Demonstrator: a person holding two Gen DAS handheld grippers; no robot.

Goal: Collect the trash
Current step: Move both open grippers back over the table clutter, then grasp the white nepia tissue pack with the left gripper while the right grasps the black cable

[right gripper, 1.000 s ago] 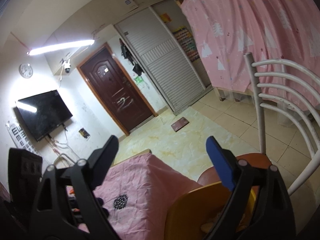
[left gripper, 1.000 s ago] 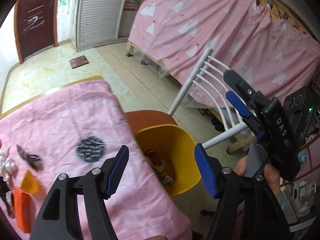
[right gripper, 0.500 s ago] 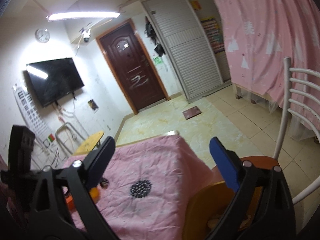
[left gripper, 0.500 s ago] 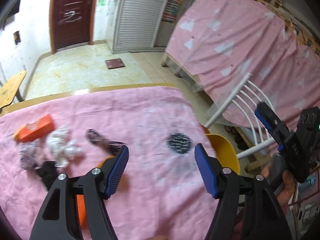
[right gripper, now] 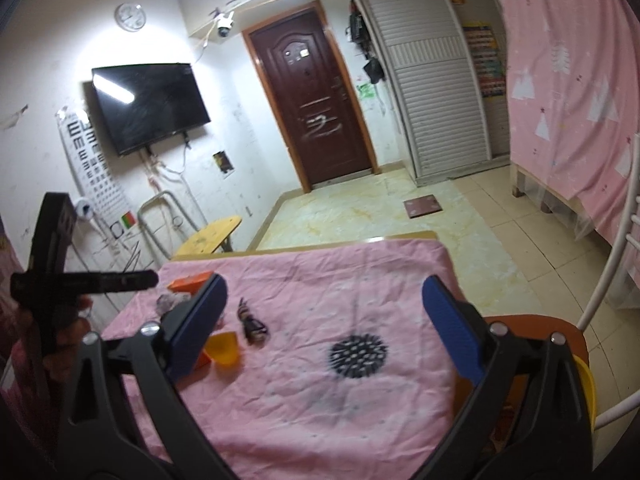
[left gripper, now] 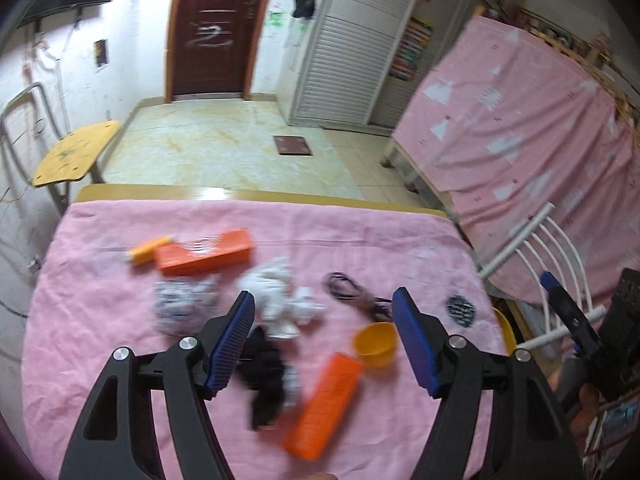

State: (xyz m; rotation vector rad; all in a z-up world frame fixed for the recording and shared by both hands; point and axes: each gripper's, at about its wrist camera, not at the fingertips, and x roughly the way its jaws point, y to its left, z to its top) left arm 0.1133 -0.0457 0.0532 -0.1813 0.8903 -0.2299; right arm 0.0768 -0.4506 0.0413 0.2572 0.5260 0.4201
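Trash lies on the pink tablecloth: an orange box, a second orange box, white crumpled paper, a patterned wrapper, a black scrap, a dark wrapper and a small yellow cup. My left gripper is open and empty above the trash. My right gripper is open and empty over the cloth's right part. The yellow bin sits on the chair at the table's right edge.
A white metal chair with an orange seat stands right of the table. A pink-covered bed is at the right. A yellow stool stands beyond the table's far left corner.
The left gripper has swung left from over the yellow bin to over the trash on the cloth. The right gripper has tilted down toward the table. Both stay open.
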